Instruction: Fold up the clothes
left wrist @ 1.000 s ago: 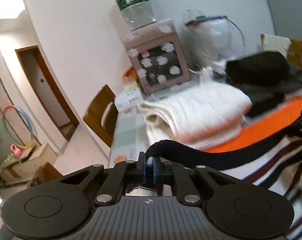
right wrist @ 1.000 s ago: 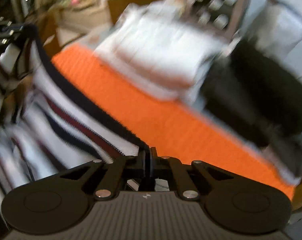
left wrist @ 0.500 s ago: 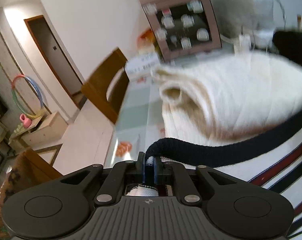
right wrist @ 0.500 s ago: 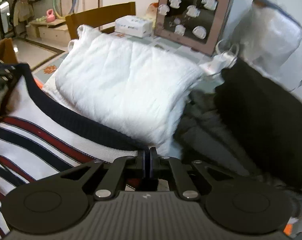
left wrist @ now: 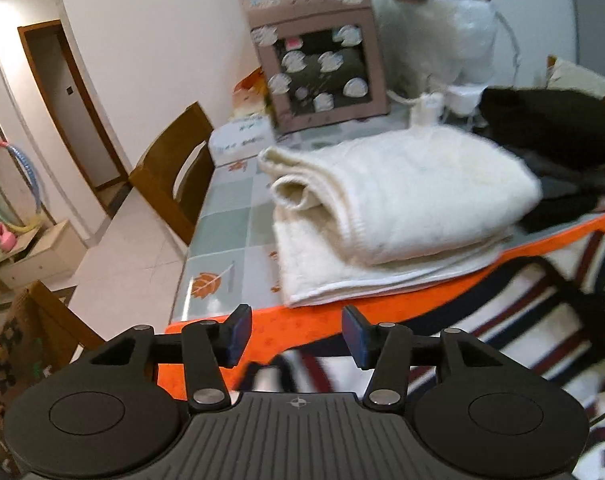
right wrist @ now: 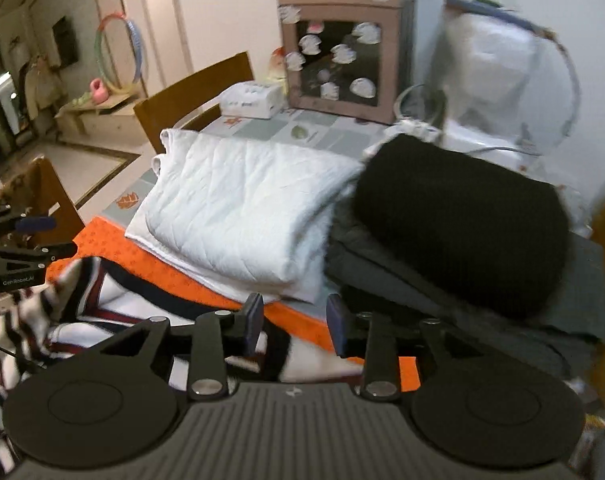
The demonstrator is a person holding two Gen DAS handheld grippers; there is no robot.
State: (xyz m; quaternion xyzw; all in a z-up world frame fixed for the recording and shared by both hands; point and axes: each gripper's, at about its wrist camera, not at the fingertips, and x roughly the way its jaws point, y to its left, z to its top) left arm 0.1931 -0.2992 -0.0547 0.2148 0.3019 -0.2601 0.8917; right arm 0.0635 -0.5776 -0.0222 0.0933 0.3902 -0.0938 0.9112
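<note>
The striped sweater, white with dark blue and red bands, lies loose and blurred on the orange mat below and right of my left gripper. That gripper's jaws are opening, and no cloth is pressed between its pads. In the right wrist view the sweater is bunched at lower left, its dark edge running under my right gripper. The right jaws are opening too, with nothing gripped between them. My left gripper shows at the left edge of that view.
A folded white quilt lies on the mat's far side, beside a folded black garment on dark grey cloth. Behind stand a pink box appliance, a tissue box and a bagged white item. A wooden chair stands at the table's left.
Both grippers were shut on the sweater's dark edge. Both have since opened, and the sweater has dropped onto the orange mat. Both views have drawn back from the white quilt.
</note>
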